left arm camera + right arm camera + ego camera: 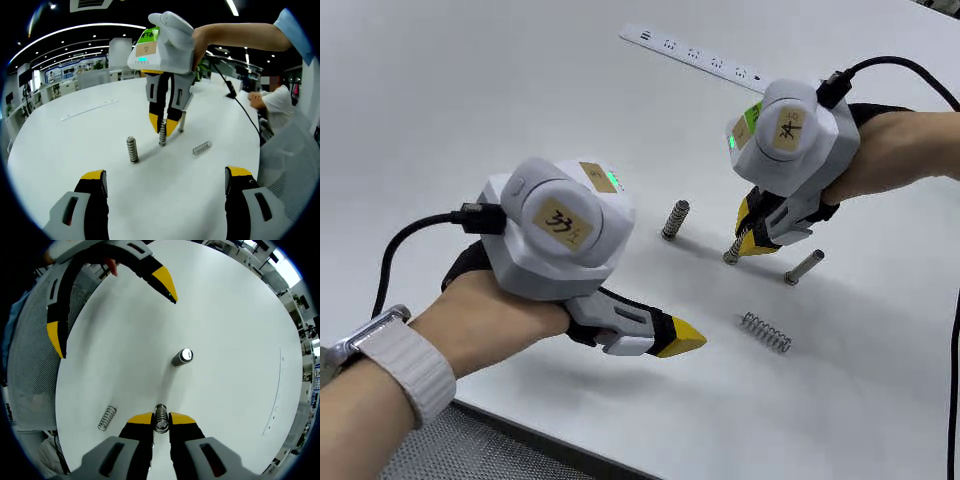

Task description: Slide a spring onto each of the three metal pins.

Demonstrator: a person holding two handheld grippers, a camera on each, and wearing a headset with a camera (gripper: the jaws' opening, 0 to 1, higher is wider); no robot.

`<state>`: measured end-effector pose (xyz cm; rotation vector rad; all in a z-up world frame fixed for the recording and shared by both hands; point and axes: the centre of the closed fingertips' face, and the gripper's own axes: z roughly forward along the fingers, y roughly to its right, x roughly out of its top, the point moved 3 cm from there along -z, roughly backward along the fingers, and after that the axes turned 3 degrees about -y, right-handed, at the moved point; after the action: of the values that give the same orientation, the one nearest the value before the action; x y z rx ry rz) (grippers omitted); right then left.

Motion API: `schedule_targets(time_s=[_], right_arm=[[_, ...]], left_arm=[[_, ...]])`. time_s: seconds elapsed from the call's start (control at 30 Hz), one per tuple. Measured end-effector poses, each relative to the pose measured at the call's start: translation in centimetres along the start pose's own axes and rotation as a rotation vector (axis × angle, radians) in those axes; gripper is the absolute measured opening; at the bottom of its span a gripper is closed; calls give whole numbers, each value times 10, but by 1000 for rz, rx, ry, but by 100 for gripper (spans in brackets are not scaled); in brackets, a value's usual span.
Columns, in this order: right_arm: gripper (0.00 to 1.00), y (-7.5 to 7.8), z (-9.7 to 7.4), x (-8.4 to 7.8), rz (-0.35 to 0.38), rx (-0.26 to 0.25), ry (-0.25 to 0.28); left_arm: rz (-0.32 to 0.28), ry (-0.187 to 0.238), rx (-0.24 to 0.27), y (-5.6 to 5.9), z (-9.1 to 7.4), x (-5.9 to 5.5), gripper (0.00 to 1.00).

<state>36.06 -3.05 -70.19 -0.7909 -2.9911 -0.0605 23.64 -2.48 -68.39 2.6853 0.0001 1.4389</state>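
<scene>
Right gripper [748, 243]: jaws closed to a narrow gap, clamped on a spring [163, 132] by its upper coils. The yellow tips sit on either side of the coil in the right gripper view.

Held spring: long axis upright, lower end at the table, upper end up into the jaws. It appears to be threaded over the middle pin; the pin itself is hidden inside the coils.

Left gripper [166, 174]: jaws spread wide, holding nothing, hovering above the table [470, 110] well apart from the work.

Sprung pin [675, 220]: stands upright just beside the held spring, coil seated down its length. Counted as done.

Bare pin [804, 267]: stands on the other side of the right gripper, no coil on it.

Loose spring [765, 332]: lies flat on the table near the bare pin, long axis along the surface.

Power strip [695, 52]: at the far edge, not involved.

Step in hand, as judged: second of three springs going on. Next move calls for pressing the coil straight down along the pin's axis and opening the jaws. The loose spring then needs lifting and turning from flat to upright over the bare pin.
</scene>
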Motion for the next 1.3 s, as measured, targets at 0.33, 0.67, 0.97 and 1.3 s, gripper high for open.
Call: schedule_targets(time_s=[0.33, 0.67, 0.97, 1.3], right_arm=[[13, -3, 11, 0, 7, -11, 3], [13, -4, 13, 1, 2, -17, 0], [45, -1, 11, 3, 8, -44, 62], [85, -12, -1, 7, 92, -62, 212]], left_arm=[[6, -9, -2, 1, 0, -1, 99], [11, -15, -2, 0, 1, -3, 98], [13, -20, -6, 2, 1, -4, 98], [19, -24, -20, 7, 2, -4, 98]])
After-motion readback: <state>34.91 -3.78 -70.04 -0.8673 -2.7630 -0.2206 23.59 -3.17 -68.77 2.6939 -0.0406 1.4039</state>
